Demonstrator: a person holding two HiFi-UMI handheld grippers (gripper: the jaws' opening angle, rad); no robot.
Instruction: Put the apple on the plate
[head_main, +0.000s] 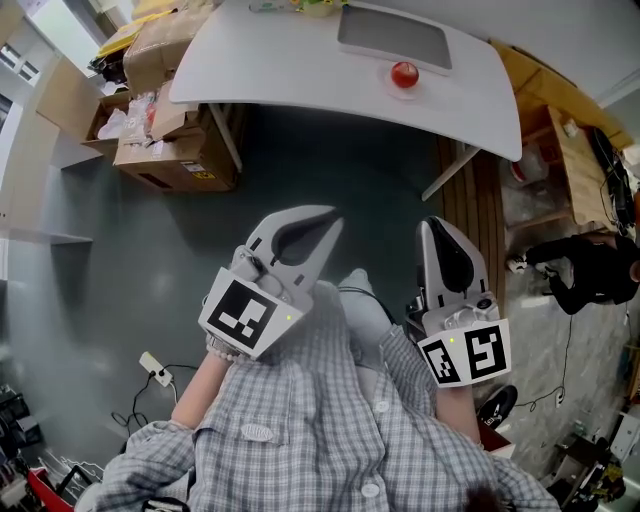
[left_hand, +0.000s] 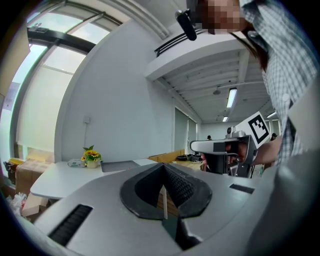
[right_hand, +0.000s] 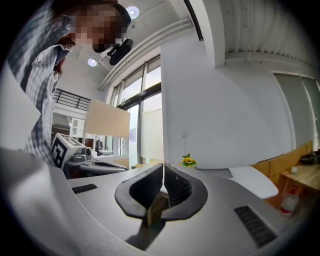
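Note:
A red apple (head_main: 404, 74) sits on the white table (head_main: 260, 70), just in front of a flat grey tray (head_main: 393, 37). I cannot make out a plate apart from the white tabletop. Both grippers hang in front of my chest, well short of the table. The left gripper (head_main: 330, 225) points toward the table with its jaws pressed together and nothing between them (left_hand: 162, 167). The right gripper (head_main: 432, 222) is held beside it, jaws likewise shut and empty (right_hand: 163, 167). The apple is in neither gripper view. A small pot of yellow flowers (left_hand: 90, 156) stands on the table's far side.
Cardboard boxes (head_main: 170, 140) are piled under and beside the table's left end. A wooden bench (head_main: 560, 130) runs along the right. A power strip (head_main: 155, 368) with cables lies on the grey floor at my left. The table's slanted legs (head_main: 452, 172) reach the floor ahead.

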